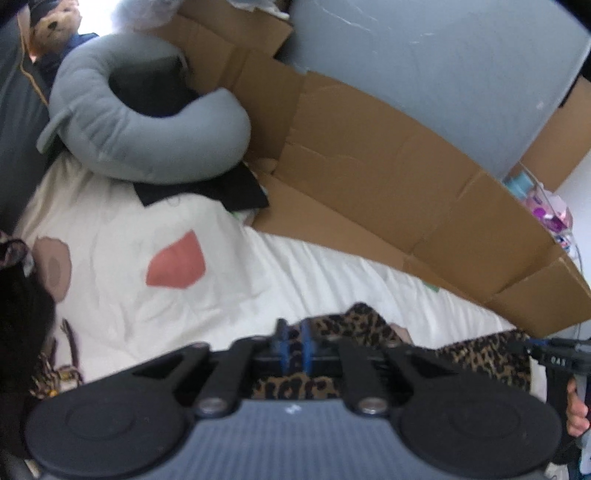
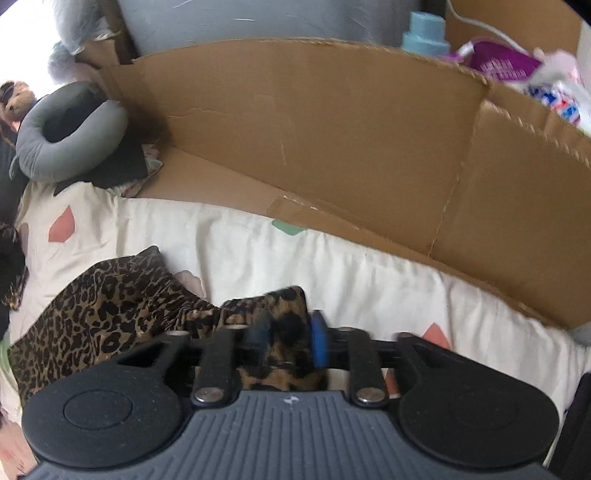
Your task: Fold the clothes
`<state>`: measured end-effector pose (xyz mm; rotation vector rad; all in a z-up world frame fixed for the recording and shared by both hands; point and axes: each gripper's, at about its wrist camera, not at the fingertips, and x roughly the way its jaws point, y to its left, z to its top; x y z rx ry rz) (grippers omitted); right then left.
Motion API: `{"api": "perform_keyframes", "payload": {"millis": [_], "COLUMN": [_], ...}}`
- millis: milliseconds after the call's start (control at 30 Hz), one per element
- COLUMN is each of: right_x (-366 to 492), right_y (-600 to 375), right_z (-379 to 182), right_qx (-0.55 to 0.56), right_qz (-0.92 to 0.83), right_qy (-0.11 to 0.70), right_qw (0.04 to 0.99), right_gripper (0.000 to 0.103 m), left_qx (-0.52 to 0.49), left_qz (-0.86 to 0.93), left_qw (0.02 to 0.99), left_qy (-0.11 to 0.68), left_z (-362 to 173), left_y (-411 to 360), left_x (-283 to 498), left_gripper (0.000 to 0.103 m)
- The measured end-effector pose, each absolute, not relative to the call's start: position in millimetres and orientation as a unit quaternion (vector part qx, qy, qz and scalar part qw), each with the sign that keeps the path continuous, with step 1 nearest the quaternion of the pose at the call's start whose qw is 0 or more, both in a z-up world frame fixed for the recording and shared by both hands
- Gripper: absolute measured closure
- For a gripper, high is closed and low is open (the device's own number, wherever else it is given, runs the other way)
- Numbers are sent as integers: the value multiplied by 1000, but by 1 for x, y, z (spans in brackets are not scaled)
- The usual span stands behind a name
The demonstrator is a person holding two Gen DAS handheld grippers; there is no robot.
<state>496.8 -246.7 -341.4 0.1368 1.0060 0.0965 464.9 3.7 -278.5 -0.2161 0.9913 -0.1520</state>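
Observation:
A leopard-print garment [image 2: 110,299] lies bunched on a cream bedspread [image 2: 280,251]. In the right wrist view my right gripper [image 2: 290,339] is shut on a fold of this garment, cloth bulging between its blue pads. In the left wrist view my left gripper [image 1: 294,341] is shut on another edge of the leopard-print garment [image 1: 354,325], its blue fingers close together with fabric pinched between them. The right gripper's tip [image 1: 554,356] and a hand [image 1: 576,413] show at the right edge there.
A large flattened cardboard box [image 1: 388,173] stands along the bed's far side. A grey neck pillow [image 1: 122,122], a black cloth [image 1: 207,190] and a teddy bear [image 1: 51,27] sit at the far left. Bottles and packets [image 2: 498,62] lie behind the cardboard.

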Motion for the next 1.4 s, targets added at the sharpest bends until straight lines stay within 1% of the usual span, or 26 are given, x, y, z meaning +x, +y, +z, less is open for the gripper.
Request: {"api": "perform_keyframes", "payload": {"millis": [33,100,133,200,267,300,333,700,767,800,1033,1233,1400], "right_x": [495,488,484,477,463,455,448,360,344,336,291,265,254], "right_y": [-249,-252,-254,-258,-259,-259,-258,-261,-260,-258,-242,-227,-219], "right_z": [-341,-337,-336,-333,-328,-326,-323,-293,-292,-294,-330,-353,-362], "right_qx": [70,79,85,97,104,106,108,155,168,174,193,204,206], "right_qz": [45,47,49,54,60,63,66,64,71,73,93,122,145], "right_qy": [481,480,481,483,487,487,489,492,493,495,515,520,523], "right_qw": [873,872,871,869,865,864,863,854,850,848,830,821,814], "right_gripper": [51,50,49,49,49,49,49,49,49,49,49,48,47], "left_qx": [-103,-101,-101,-99,-96,-92,-91,-66,-68,-72,-61,-81,-59], "left_qz": [-74,-76,-77,-80,-81,-80,-79,-73,-71,-74,-77,-78,-111], "left_qw": [871,869,869,868,867,869,870,863,862,860,847,852,847], "left_qy": [475,477,479,481,482,480,479,496,497,499,522,512,516], "left_z": [-279,-279,-280,-280,-279,-276,-274,-242,-241,-242,-274,-293,-303], "left_y": [1,-4,-6,-12,-18,-23,-27,-65,-65,-64,-54,-54,-65], "left_x": [462,456,453,446,438,430,424,338,319,309,252,225,209], "left_gripper": [76,67,63,62,55,49,48,48,43,41,41,41,41]}}
